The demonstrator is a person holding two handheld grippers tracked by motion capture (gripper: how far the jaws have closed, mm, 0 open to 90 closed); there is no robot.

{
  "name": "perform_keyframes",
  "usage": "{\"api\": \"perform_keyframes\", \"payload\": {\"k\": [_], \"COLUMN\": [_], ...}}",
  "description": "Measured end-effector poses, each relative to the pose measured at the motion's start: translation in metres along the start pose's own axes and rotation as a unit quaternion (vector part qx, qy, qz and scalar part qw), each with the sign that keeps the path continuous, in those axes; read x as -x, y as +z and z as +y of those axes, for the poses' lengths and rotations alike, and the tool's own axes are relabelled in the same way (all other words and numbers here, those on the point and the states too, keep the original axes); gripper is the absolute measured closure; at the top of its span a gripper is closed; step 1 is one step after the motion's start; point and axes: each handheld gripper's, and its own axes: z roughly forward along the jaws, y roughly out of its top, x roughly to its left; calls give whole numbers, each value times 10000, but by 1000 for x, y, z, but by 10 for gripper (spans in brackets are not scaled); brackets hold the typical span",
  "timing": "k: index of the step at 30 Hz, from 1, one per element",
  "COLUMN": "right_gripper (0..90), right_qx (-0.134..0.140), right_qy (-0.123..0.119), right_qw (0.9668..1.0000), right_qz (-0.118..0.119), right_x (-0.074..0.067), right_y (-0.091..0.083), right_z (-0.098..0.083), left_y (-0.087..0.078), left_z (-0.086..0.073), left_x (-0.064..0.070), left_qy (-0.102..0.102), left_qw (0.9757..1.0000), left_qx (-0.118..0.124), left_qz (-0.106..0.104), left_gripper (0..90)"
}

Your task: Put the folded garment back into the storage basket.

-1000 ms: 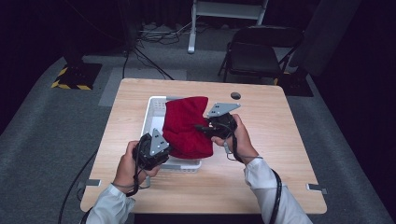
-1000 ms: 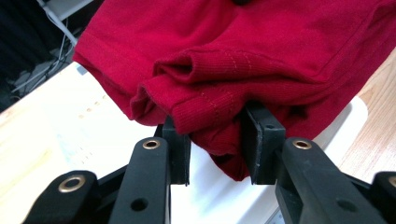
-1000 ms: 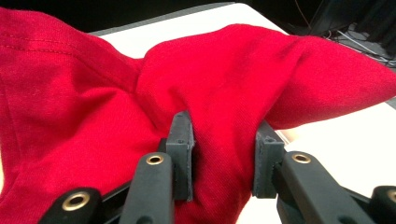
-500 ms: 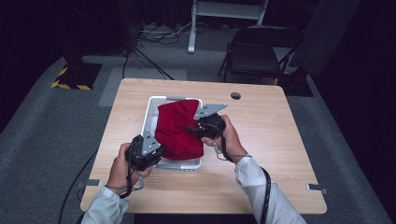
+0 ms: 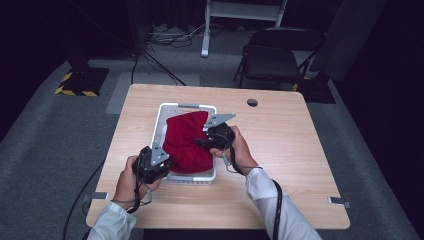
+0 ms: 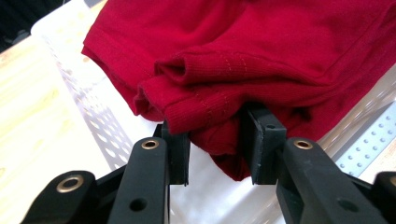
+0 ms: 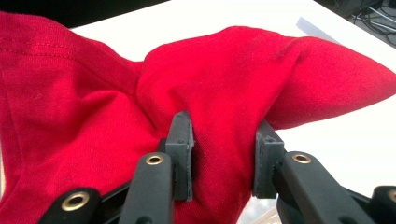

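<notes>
A red garment (image 5: 184, 142) hangs bunched over a white perforated basket (image 5: 187, 106) in the middle of the wooden table (image 5: 300, 150). At the basket's near left corner, my left gripper (image 5: 164, 161) is shut on a ribbed hem of the garment. In the left gripper view that hem (image 6: 219, 98) is pinched between the jaws of the left gripper (image 6: 215, 149), with the basket wall (image 6: 93, 116) below. My right gripper (image 5: 200, 142) holds the garment's right side. In the right gripper view a fold of red cloth (image 7: 224, 84) fills the gap of the right gripper (image 7: 223, 158).
A dark folding chair (image 5: 275, 57) stands behind the table. A round cable hole (image 5: 252, 102) sits near the table's far edge. Cables (image 5: 160, 65) run across the grey floor at the back left. Bare tabletop lies to the right of the basket.
Both hands have come down and shifted left and nearer, carrying the red garment lower over the basket. Both grips on the cloth are unchanged.
</notes>
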Motion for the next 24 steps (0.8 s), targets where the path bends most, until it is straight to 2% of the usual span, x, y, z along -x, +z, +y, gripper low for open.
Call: {"api": "perform_keyframes", "payload": {"k": [24], "right_gripper": [657], "right_qx": [-144], "right_qy": [183], "right_qw": [9997], "right_qz": [-45], "right_x": [5], "right_y": [14], "right_z": [-12], "left_y": [14], "left_z": [-8], "left_x": [1], "left_qy": [-123], "left_qw": [9998], "left_qx": [-159], "left_qz": [-62], "left_gripper": [629]}}
